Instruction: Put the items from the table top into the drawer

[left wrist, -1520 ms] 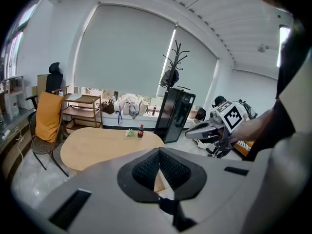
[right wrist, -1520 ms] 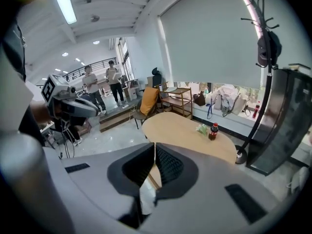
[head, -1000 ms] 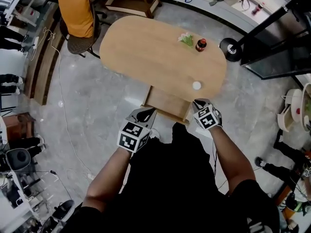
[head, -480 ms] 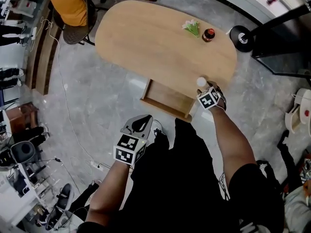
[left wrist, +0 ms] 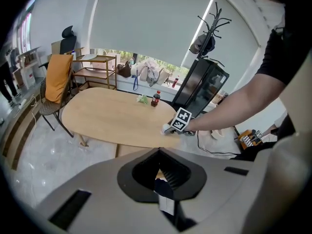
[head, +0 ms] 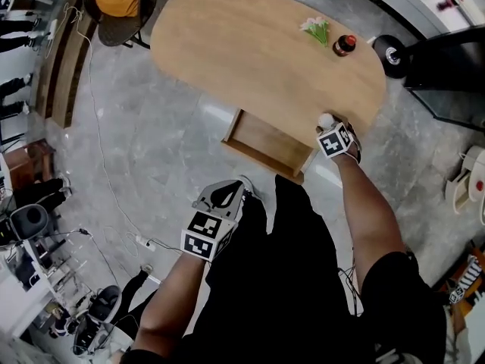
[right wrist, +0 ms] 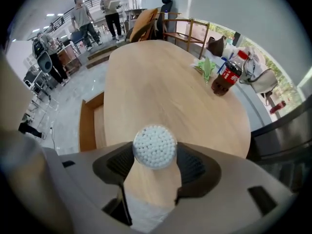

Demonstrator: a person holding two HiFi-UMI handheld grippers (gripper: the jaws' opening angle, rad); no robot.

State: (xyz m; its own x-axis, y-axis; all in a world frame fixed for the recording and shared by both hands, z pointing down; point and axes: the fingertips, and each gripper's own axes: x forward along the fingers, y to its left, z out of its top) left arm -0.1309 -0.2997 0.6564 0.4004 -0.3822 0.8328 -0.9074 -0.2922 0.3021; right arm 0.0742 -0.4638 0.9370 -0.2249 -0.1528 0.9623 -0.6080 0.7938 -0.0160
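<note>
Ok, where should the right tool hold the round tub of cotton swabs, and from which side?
Take the swab tub by its round side wall, straight down from above: it stands upright on the table. The right tool has just been opening its jaws, and the tub sits between them, not yet pressed.

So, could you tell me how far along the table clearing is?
Done: the wooden drawer stands open, apparently empty. In hand: the jaws of the right gripper, just opened, straddle the round tub of white cotton swabs, not yet gripping. Left: that tub, the red-capped cola bottle and the small green-and-white bunch, all on the oval wooden table.
</note>
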